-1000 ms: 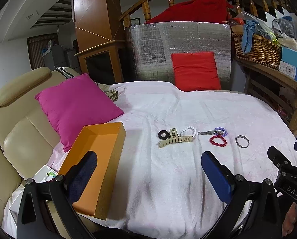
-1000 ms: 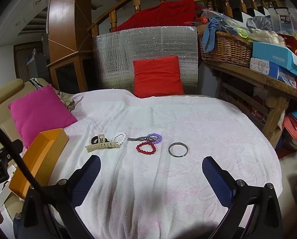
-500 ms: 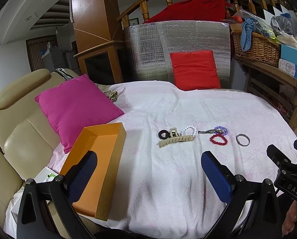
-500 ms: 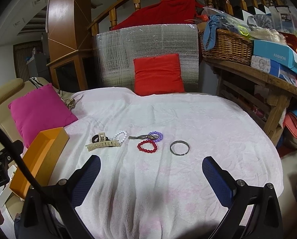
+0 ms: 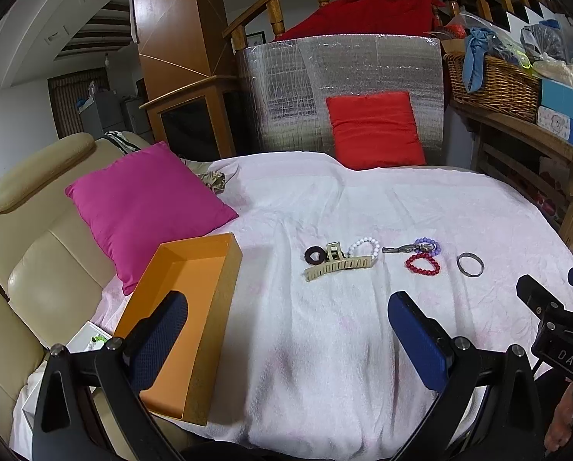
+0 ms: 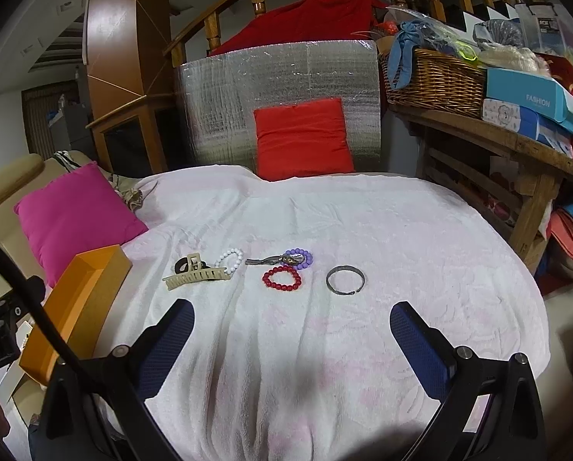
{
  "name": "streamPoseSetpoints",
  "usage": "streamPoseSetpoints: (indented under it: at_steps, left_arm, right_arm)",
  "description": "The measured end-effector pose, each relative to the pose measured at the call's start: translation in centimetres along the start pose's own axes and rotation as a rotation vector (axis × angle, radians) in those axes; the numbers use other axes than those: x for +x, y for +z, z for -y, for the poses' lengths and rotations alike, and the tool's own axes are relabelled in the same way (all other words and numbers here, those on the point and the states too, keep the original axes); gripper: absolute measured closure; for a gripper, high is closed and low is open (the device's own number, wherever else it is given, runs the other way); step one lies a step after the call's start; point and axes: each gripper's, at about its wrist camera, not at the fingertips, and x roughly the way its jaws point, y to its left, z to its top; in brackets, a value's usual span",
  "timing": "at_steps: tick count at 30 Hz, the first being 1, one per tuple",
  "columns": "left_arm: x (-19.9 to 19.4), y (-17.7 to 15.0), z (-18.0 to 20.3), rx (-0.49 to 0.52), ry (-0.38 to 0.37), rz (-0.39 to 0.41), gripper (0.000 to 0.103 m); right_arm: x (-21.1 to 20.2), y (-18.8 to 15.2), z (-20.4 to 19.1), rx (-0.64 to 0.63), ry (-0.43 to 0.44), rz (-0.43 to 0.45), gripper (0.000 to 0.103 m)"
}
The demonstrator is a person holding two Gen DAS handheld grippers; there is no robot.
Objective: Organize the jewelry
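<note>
Hovering over the near edge of the white towel [image 6: 324, 345], both grippers hang empty with jaws spread wide.

Left gripper [image 5: 286, 330] sits beside the orange box [image 5: 194, 269] at the towel's left edge; right gripper [image 6: 292, 340] faces the jewelry row mid-towel. From left: beige hair claw [image 6: 196, 276] over a black ring [image 5: 314, 255], white bead bracelet [image 6: 230, 259], purple bead bracelet [image 6: 301, 255] touching a metal clip [image 6: 263, 260], red bead bracelet [image 6: 281, 279], metal bangle [image 6: 346, 279] apart.
</note>
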Motion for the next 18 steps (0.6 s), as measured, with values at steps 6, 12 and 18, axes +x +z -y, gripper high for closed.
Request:
streamPoseSetpoints:
  at_steps: [6, 12, 18]
  left_arm:
    - [0.4, 0.1, 0.1, 0.003, -0.003, -0.006, 0.000]
    - [0.9, 0.3, 0.2, 0.003, -0.008, -0.013, 0.000]
    - [1.9, 0.4, 0.5, 0.005, -0.011, -0.021, 0.000]
  right_arm:
    - [0.3, 0.0, 0.1, 0.005, -0.001, -0.003, 0.000]
    - [0.8, 0.2, 0.5, 0.008, -0.005, -0.006, 0.000]
    - [1.6, 0.6, 1.2, 0.021, -0.019, -0.008, 0.000]
